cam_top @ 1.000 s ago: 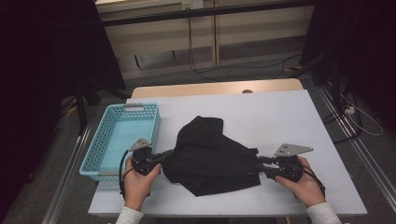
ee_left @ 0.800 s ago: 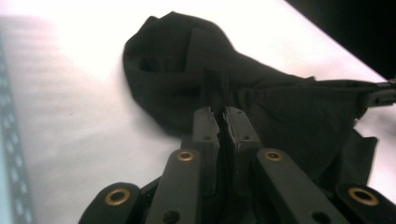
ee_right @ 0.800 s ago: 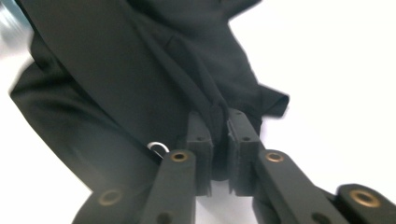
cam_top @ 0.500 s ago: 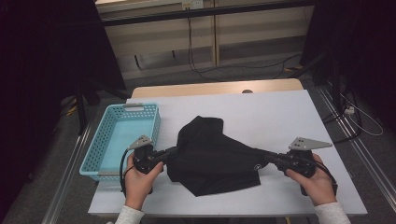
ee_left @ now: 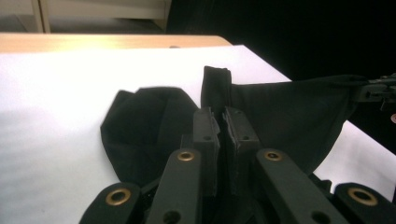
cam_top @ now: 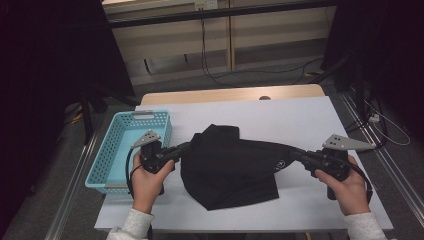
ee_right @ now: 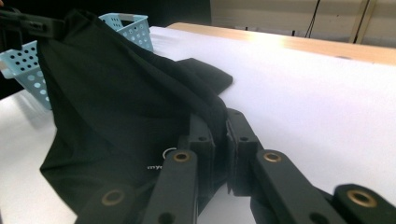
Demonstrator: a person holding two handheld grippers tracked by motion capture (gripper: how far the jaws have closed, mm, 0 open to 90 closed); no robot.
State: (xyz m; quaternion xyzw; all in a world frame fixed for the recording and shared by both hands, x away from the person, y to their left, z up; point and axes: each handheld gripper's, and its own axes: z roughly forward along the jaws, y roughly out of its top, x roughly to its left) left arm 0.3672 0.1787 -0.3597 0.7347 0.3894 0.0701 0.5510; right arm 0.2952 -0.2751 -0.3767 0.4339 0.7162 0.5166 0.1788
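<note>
A black garment (cam_top: 230, 165) with a small white logo hangs stretched between my two grippers over the white table (cam_top: 300, 115), its lower part still lying on the surface. My left gripper (cam_top: 186, 148) is shut on the cloth's left edge; in the left gripper view the jaws (ee_left: 223, 114) pinch a fold of the fabric (ee_left: 280, 112). My right gripper (cam_top: 295, 154) has just been closing and is now shut on the right edge, with cloth (ee_right: 107, 93) clamped between its pads (ee_right: 219, 123). Both grippers point inward toward each other.
A light blue perforated basket (cam_top: 145, 114) stands at the table's left edge, just beside my left hand. A wooden strip (cam_top: 230, 94) runs along the far edge. Cables and dark frames lie on the floor beyond the table.
Both hands have risen and the right one has moved outward to the right. The garment's top edge is now pulled taut and lifted off the table between the grippers.
</note>
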